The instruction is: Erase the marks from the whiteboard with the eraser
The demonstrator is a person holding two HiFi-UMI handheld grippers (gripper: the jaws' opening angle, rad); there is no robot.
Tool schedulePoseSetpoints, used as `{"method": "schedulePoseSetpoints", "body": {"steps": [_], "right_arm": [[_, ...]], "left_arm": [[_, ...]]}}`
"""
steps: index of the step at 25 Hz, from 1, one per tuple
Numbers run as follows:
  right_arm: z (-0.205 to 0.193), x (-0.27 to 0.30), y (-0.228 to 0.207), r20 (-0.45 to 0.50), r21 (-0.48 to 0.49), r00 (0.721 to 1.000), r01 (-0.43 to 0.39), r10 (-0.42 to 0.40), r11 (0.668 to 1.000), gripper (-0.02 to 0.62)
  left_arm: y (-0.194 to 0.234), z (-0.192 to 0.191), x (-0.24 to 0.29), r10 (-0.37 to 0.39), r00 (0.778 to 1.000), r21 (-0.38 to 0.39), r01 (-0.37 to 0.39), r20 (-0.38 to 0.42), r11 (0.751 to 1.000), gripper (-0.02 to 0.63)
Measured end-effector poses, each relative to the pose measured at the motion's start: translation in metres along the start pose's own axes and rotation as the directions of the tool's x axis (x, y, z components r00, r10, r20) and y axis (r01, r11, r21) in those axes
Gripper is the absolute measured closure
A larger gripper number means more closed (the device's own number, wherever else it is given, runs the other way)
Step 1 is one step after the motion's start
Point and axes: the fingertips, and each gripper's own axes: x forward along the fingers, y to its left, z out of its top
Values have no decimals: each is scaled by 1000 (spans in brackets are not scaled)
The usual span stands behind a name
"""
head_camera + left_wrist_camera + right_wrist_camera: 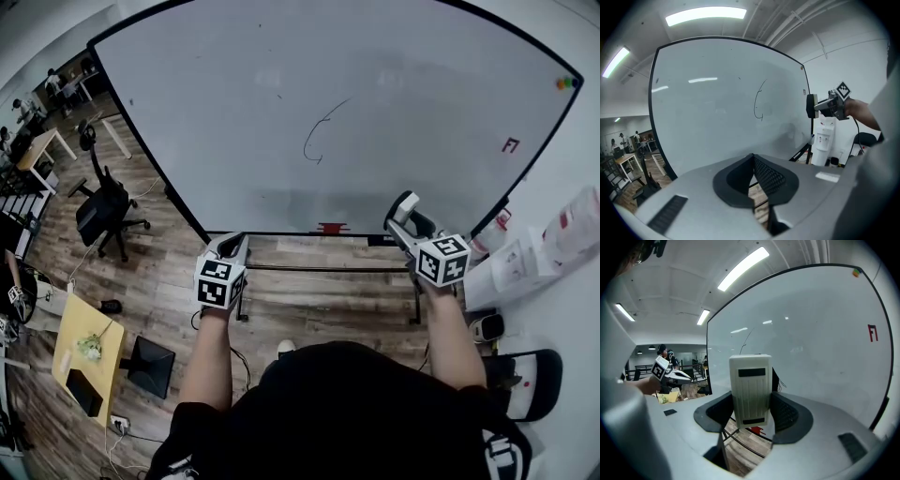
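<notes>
Facing a large white whiteboard with a black frame (234, 103), with a cream, ribbed plastic block eraser (750, 390) pinched by its sides between the jaws of the right gripper (751, 411). Long axis upright, standing out along the jaws, something dark (likely the felt) just showing behind it on the board side; short of the board, not touching. Nothing in the left gripper (753, 177): jaws brought together, pad against pad, held low below the board's bottom edge. On the board, only a thin black curved pen line (317, 139), running mostly up and down with a hook at its lower end, and a small red bracket-like mark (510, 145) well off to the right. From the eraser, up and to the left to reach the pen line; seen along the right jaws, just above the eraser's top edge. Sideways, roughly midway between the two hands, yet wipeable only from the right, the side carrying the eraser. Probably calls for lifting and pressing forward, then stroking along the line's upright run rather than across it. Judged as not yet begun: both marks whole, no smear to be seen. Also a small red object (332, 228) on the ledge (281, 232) under the board.
</notes>
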Motion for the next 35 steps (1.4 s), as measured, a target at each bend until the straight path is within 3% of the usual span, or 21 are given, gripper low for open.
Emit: {"method": "schedulePoseSetpoints", "body": {"steps": [35], "right_arm": [[-16, 25, -18, -34, 54, 995, 90, -88, 994, 354]], "left_arm": [[25, 11, 51, -92, 996, 43, 93, -9, 995, 594]]}}
